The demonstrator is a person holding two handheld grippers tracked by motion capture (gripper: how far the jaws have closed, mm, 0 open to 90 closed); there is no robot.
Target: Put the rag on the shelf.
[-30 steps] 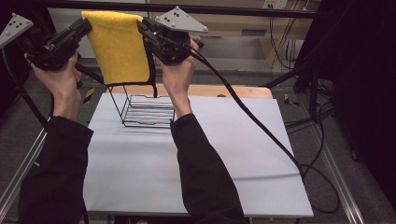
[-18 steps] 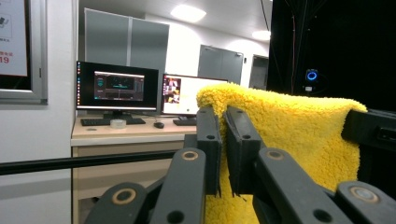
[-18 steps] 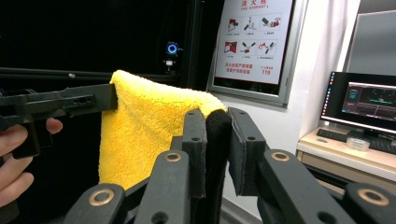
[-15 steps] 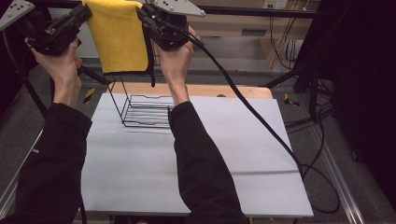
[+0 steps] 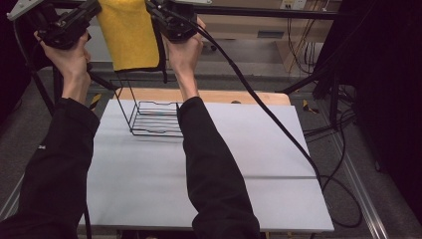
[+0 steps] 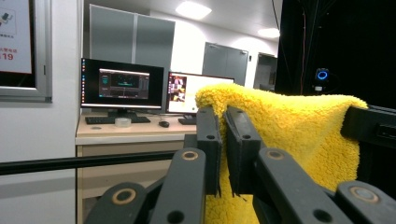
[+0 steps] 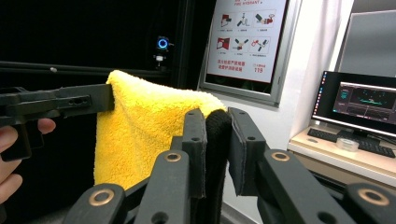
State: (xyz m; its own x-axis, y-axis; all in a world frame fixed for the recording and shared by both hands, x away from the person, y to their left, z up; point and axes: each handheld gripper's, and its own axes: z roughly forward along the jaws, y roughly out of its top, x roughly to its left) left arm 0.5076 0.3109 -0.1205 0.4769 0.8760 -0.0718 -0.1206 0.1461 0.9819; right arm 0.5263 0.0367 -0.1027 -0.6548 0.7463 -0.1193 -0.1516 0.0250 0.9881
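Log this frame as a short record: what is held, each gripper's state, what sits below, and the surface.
held: fluffy yellow microfibre towel, hanging spread between both grippers
left gripper: shut on the towel's top corner
right gripper: shut on the towel's dark-edged corner
below: black wire rack, towel above it, apart
surface: white table

Overhead view; 2 close, perhaps level claw views

White table [image 5: 249, 164], wooden strip [image 5: 249, 96] along its far edge. Black wire rack [image 5: 152, 119] stands upright on the far left part of the surface.
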